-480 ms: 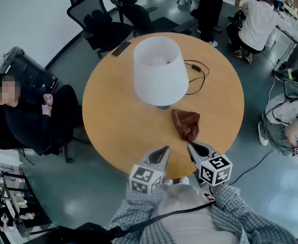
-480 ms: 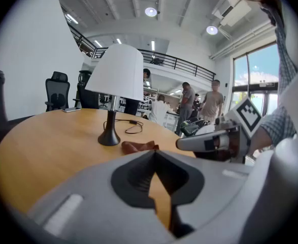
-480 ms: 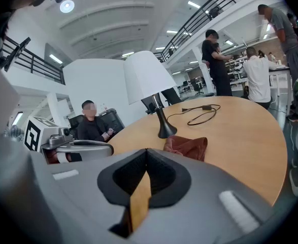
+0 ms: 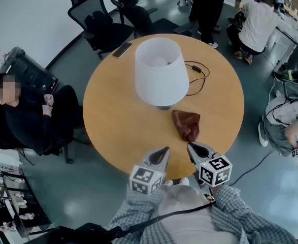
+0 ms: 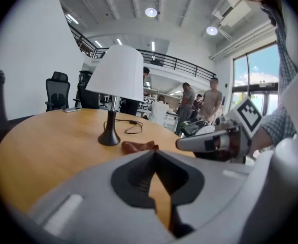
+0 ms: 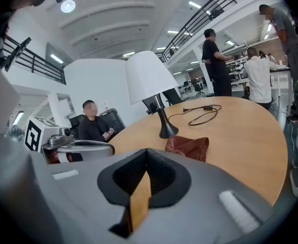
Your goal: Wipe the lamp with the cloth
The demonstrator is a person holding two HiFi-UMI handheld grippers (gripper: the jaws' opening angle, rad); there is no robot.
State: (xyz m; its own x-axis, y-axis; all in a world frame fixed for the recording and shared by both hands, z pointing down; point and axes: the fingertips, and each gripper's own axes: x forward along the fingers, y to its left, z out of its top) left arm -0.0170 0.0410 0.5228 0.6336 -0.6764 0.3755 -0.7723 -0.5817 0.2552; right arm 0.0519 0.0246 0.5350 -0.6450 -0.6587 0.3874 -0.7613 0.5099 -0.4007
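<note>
We hold the left gripper [image 4: 164,150] and the right gripper [image 4: 191,146] side by side over the near edge of the round wooden table [image 4: 116,126]. Each has its jaws pressed together with nothing between them. The cloth [image 4: 187,124], reddish-brown and crumpled, lies on the table just beyond the right gripper's tip and just near-right of the lamp's base; neither gripper touches it. The lamp [image 4: 161,70], with its white shade, stands upright near the table's middle. A black cable [image 4: 197,76] loops on the far right of the tabletop, and a phone [image 4: 122,49] lies at the far left edge.
</note>
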